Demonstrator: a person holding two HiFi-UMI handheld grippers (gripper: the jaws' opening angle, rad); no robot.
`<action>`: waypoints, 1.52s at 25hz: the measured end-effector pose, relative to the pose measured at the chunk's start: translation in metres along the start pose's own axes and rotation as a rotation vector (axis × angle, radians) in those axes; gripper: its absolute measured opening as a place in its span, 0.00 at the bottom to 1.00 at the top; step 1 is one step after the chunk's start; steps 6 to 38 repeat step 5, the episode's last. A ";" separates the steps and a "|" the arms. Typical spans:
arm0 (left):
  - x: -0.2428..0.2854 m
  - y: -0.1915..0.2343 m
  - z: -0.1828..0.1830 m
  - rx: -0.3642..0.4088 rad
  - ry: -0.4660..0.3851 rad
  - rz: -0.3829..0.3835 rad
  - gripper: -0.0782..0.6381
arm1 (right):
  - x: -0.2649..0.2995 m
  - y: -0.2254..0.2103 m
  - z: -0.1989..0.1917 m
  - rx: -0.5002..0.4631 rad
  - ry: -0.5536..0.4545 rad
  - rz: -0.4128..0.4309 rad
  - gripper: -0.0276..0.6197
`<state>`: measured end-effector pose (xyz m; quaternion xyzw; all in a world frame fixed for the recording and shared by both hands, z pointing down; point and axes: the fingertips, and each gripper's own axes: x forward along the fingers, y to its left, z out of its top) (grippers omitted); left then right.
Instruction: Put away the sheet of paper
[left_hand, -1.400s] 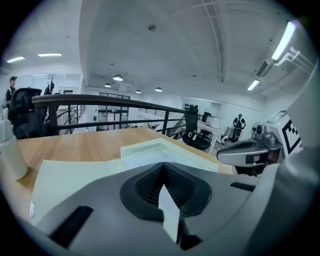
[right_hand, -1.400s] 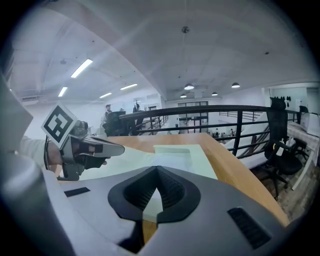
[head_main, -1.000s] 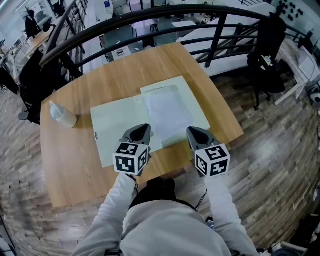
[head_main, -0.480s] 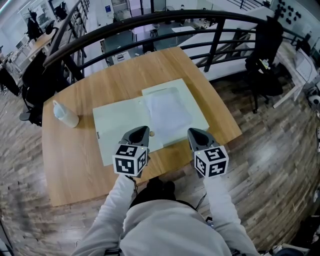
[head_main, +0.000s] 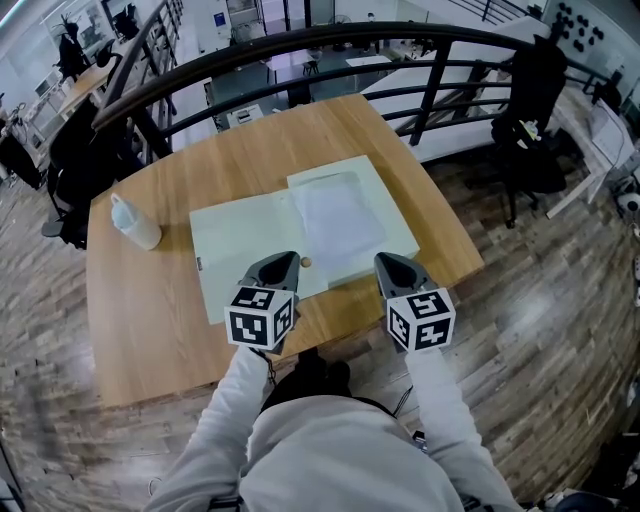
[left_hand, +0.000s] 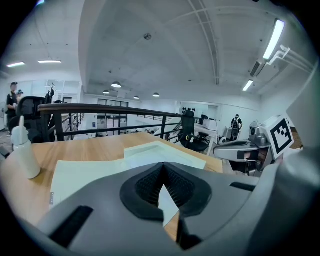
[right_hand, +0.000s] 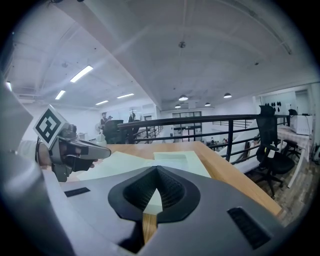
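Observation:
A pale green folder (head_main: 240, 240) lies open on the wooden table (head_main: 150, 320). A white sheet of paper (head_main: 335, 215) rests on its right half. My left gripper (head_main: 283, 262) hovers over the folder's near edge, shut with nothing in it. My right gripper (head_main: 388, 262) hangs by the folder's near right corner, also shut and empty. In the left gripper view the folder (left_hand: 90, 172) spreads beyond the closed jaws of the left gripper (left_hand: 162, 165). The right gripper view shows the right gripper (right_hand: 157, 169) closed, with the folder (right_hand: 120, 162) beyond it.
A white squeeze bottle (head_main: 133, 222) stands at the table's left, also visible as the bottle (left_hand: 22, 152) in the left gripper view. A small brown knob (head_main: 306, 263) sits at the folder's near edge. A dark railing (head_main: 300, 40) runs behind the table. An office chair (head_main: 535, 90) stands at the right.
The head view has shifted slightly, so the table sits a little further right in the picture. Both grippers have stayed shut in about the same place over the near edge.

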<state>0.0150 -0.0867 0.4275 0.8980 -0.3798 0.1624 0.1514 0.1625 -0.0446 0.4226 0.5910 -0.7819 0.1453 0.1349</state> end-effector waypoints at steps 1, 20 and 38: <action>-0.001 0.000 -0.001 -0.001 0.001 0.000 0.13 | 0.000 0.001 -0.001 0.000 0.000 0.000 0.08; -0.005 -0.004 -0.008 -0.005 0.009 0.000 0.13 | -0.006 0.006 -0.004 0.003 -0.001 0.003 0.08; -0.005 -0.004 -0.008 -0.005 0.009 0.000 0.13 | -0.006 0.006 -0.004 0.003 -0.001 0.003 0.08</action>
